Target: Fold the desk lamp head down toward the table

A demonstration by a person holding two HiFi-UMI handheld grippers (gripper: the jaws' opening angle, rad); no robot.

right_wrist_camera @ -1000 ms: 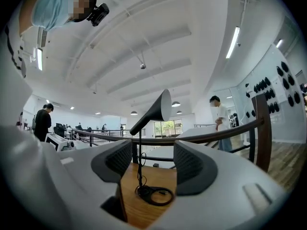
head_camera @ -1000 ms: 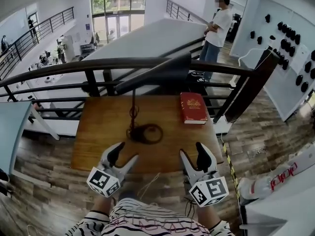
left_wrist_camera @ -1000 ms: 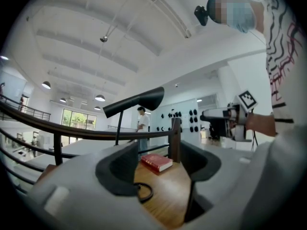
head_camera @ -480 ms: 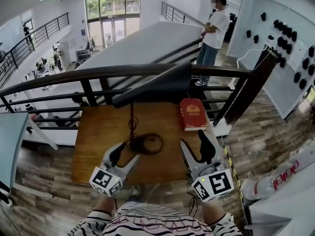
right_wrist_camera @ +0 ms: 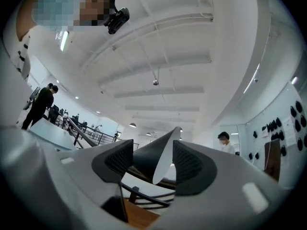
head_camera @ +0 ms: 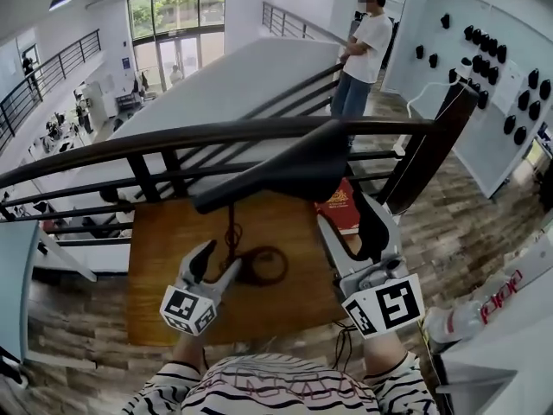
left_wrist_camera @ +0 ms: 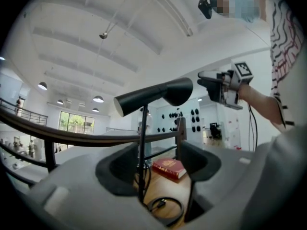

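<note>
Handling the lamp head [head_camera: 276, 175]: a long, rigid black shade, probably light. It likely pivots on a stiff joint atop the thin stem [head_camera: 231, 223], so a hard push could tip the whole lamp.
Position: the head sits high over the worktop [head_camera: 160, 266], roughly level, with the ring base [head_camera: 262, 266] resting on the wood.
Hold point: judged best at the head's right end, for leverage, with the stem or base steadied.
Right tool [head_camera: 350, 219]: raised, jaws apart and empty; the head's open end lies just ahead, untouched.
Left tool [head_camera: 220, 258]: low near the base, jaws wide, the stem in line between them but not gripped.
Surface: bare wood, with a red book [head_camera: 339, 212] at the far right.
Room: a dark railing [head_camera: 173, 141] runs behind the worktop, the floor [head_camera: 467, 223] is planked, and a person [head_camera: 361, 46] stands beyond.
</note>
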